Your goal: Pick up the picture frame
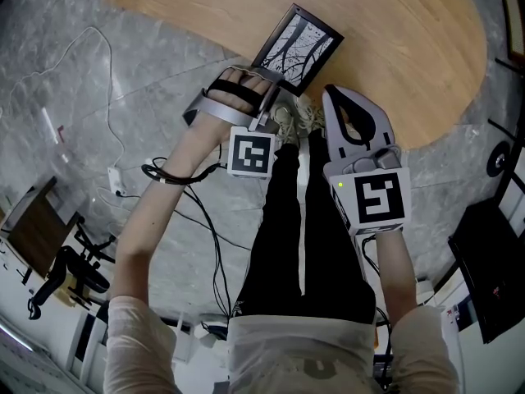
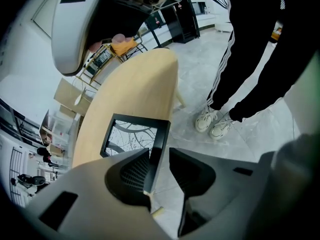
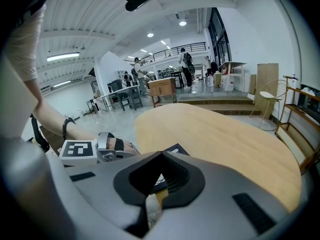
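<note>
The picture frame, black-edged with a branch print, lies flat at the near edge of the wooden table, one corner over the rim. My left gripper is at that corner. In the left gripper view the frame's edge stands between the jaws of the left gripper, against the left pad, with a thin strip of floor showing before the right one. My right gripper hovers beside it, tips together and empty. The right gripper view shows the frame's corner just beyond its jaws.
The oval table stretches far and right. My shoes stand on the grey marble floor just below the table's rim. Cables trail on the floor at left; a black case sits at right. People stand far off.
</note>
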The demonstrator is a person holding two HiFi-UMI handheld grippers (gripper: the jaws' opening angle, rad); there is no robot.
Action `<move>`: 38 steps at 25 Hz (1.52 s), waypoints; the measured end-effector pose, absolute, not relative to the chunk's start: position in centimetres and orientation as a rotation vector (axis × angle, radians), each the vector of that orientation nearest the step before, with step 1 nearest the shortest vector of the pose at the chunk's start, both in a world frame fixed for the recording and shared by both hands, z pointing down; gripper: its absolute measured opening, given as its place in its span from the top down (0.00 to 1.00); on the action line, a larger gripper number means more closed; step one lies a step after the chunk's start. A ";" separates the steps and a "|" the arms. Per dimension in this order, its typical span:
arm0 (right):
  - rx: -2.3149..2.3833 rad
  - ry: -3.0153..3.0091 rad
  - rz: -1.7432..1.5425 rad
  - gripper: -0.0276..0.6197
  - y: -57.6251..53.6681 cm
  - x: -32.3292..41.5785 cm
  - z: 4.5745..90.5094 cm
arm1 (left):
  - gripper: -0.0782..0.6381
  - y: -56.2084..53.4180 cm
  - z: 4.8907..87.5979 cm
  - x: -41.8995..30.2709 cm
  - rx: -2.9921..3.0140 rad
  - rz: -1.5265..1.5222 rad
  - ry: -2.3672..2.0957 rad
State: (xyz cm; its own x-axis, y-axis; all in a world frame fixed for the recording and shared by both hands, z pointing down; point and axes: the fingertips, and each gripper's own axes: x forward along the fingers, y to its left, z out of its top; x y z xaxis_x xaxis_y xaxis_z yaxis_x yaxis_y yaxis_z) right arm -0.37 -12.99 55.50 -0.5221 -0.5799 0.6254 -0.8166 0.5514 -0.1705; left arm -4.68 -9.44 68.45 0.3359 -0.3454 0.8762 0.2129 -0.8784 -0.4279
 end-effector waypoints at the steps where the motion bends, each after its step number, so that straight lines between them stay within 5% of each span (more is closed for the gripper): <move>1: 1.115 -2.284 0.613 0.95 -13.0 -0.4 55.5 | 0.71 -9.5 68.5 -4.7 -2.127 -1.568 0.118; 38: 1.140 -2.331 0.579 0.95 -15.2 1.2 53.1 | 0.88 -14.9 63.0 -2.7 -2.182 -1.522 0.425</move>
State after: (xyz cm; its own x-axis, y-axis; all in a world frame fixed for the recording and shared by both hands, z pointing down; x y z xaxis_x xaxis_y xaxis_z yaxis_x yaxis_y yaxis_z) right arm 1.22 -15.16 53.09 -0.5391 -0.6077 0.5832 -0.8099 0.5640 -0.1610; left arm -2.73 -14.87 63.02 0.3458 -0.4872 0.8019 0.0017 -0.8543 -0.5197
